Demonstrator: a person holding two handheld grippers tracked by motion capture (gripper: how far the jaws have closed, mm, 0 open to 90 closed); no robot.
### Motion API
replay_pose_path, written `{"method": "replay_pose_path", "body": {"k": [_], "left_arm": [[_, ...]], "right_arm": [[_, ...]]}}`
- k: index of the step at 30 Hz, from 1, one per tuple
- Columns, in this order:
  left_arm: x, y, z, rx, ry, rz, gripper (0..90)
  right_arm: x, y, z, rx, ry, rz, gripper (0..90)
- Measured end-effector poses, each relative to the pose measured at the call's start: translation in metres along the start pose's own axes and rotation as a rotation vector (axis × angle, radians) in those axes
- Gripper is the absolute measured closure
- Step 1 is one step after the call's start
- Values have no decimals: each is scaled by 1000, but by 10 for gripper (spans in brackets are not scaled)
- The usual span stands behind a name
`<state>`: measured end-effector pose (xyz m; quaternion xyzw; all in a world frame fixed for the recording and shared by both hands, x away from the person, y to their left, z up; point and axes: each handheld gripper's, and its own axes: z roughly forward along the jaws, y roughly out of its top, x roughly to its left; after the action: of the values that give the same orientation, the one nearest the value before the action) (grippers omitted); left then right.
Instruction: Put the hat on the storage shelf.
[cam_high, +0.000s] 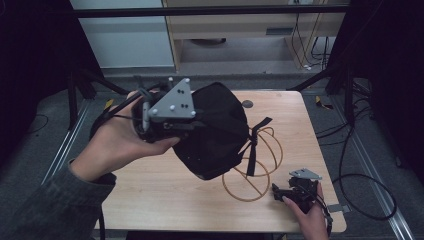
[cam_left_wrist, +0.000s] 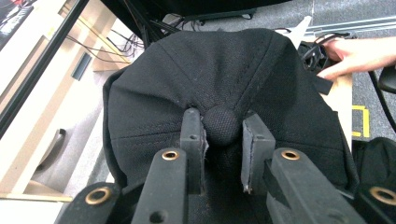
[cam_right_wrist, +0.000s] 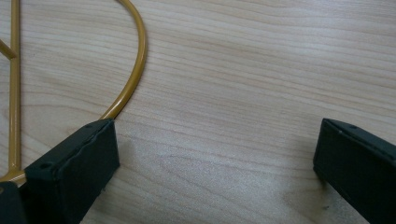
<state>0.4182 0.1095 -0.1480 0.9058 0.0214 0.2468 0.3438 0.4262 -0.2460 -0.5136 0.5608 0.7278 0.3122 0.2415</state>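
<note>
High view: left gripper (cam_high: 196, 125) holds a black cap (cam_high: 220, 130) lifted clear above the wooden table (cam_high: 160, 190), the cap's adjuster strap (cam_high: 252, 145) dangling toward a gold wire hat stand (cam_high: 255, 170) lying on the tabletop below; right gripper (cam_high: 295, 192) rests low near the table's near right corner, just beside the stand's rim. Left gripper view: jaws pinch the cap's crown around the fabric-covered top button (cam_left_wrist: 222, 125), cloth puckering inward between the pads, so the grip is closed on the cap. Judgement: cap is light, soft and collapsible; the crown sags and folds under the pinch, so the button is a fair anchor but lets the body swing; the stiffer brim would give firmer control, though I cannot make it out here. Right gripper view: jaws stand wide apart with bare wood between them, nothing held; left jaw sits just beside the wire ring (cam_right_wrist: 135, 56). Wire is rigid, thin, likely slippery.
</note>
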Motion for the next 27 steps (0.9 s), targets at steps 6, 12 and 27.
{"method": "replay_pose_path", "body": {"k": [6, 12, 27], "left_arm": [[10, 14, 24, 5, -14, -17, 738], [18, 26, 34, 25, -15, -21, 738], [29, 44, 57, 50, -39, -40, 737]], "right_arm": [[0, 0, 0, -3, 0, 0, 4], [0, 0, 0, -2, 0, 0, 4], [0, 0, 0, -3, 0, 0, 4]]}}
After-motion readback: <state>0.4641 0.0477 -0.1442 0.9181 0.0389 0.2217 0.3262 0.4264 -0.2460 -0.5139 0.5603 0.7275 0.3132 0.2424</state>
